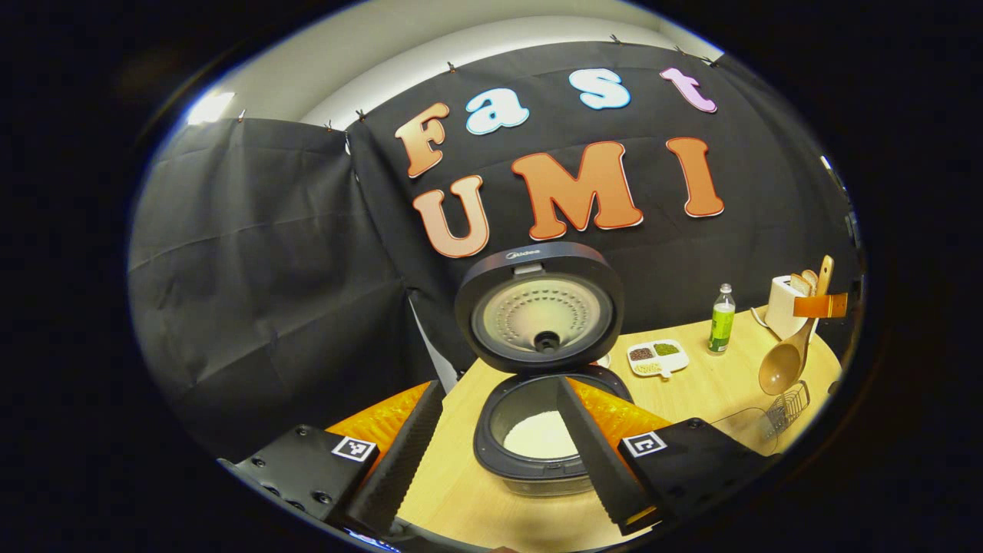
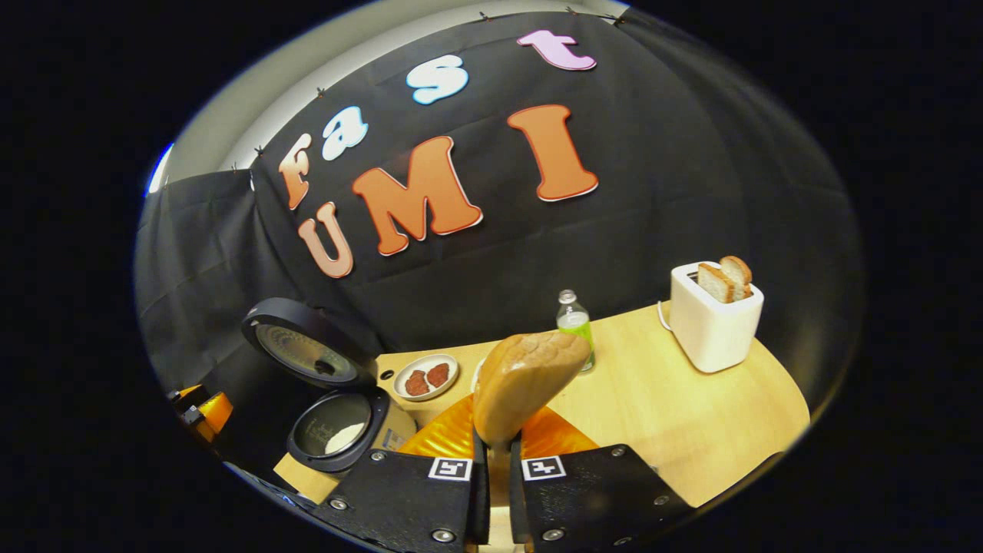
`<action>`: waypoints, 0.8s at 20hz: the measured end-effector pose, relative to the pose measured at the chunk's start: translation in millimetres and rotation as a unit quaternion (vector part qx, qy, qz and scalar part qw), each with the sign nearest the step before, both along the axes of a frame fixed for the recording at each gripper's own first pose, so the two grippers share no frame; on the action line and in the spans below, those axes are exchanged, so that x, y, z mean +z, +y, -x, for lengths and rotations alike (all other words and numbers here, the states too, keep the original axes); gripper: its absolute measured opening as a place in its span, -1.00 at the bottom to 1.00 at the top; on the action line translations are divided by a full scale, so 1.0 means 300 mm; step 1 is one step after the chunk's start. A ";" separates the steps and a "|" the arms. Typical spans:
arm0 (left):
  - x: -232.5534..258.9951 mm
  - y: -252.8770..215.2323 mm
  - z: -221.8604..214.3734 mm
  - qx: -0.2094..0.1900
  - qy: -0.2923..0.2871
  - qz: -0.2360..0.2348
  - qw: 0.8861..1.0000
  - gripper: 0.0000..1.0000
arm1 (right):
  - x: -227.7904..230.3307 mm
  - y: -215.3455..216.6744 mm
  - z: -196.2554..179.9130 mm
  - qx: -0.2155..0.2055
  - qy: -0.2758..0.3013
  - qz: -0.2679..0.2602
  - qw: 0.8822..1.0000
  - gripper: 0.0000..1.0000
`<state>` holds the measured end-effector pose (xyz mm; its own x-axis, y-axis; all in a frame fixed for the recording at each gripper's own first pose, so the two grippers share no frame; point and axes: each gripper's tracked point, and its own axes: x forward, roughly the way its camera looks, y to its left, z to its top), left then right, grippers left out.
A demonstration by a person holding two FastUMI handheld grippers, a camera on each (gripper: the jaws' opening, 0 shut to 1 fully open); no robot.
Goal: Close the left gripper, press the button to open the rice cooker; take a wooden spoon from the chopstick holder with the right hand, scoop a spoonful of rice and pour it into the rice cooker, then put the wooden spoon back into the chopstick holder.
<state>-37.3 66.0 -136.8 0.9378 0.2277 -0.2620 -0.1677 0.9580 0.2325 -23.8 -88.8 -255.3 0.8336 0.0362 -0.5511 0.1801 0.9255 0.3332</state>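
Two hand-held grippers are at work over a wooden counter. The left hand-held gripper has its fingers spread wide, with nothing between them. Just ahead of it and a little below sits the rice cooker. Its lid stands up, wide open, and white rice lies in the bottom of the pot.

The right hand-held gripper has its fingers pulled in close, and both press on the handle of the wooden spoon. The spoon bowl sticks up right in front of this gripper, with its round back facing the camera, so you cannot tell if anything is in it. In the left gripper view, the same spoon hangs far off to the right with its bowl pointing down, above a wire chopstick holder on the counter.

Ahead of the right hand-held gripper stands a small green bottle. Farther to its right is a white toaster with two slices of bread poking out. To its left is a small plate with two reddish pieces on it. The rice cooker is low on that gripper's left side.
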 end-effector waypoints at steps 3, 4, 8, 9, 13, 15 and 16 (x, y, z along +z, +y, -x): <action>-0.017 -0.041 -0.014 -0.003 0.006 0.016 1.000 0.87 | -0.037 -0.096 0.047 -0.026 0.016 0.008 0.999 -0.81; -0.028 -0.042 -0.017 0.001 0.011 0.024 1.000 0.94 | -0.048 -0.129 0.066 -0.035 0.020 0.012 0.999 -0.81; -0.039 -0.043 -0.007 0.014 0.020 0.023 0.999 1.00 | -0.138 -0.218 0.135 -0.063 0.047 0.014 0.997 -0.81; -0.040 -0.048 -0.010 0.013 0.020 0.021 0.999 0.89 | -0.159 -0.223 0.152 -0.067 0.053 0.012 0.996 -0.81; -0.041 -0.078 -0.025 0.011 0.021 0.018 1.000 1.00 | -0.269 -0.236 0.199 -0.072 0.081 0.025 0.994 -0.81; -0.036 -0.089 -0.032 0.010 0.018 0.017 1.000 1.00 | -0.327 -0.229 0.224 -0.071 0.105 0.023 0.992 -0.78; -0.031 -0.090 -0.033 0.011 0.017 0.017 1.000 1.00 | -0.352 -0.223 0.233 -0.070 0.113 0.019 0.991 -0.77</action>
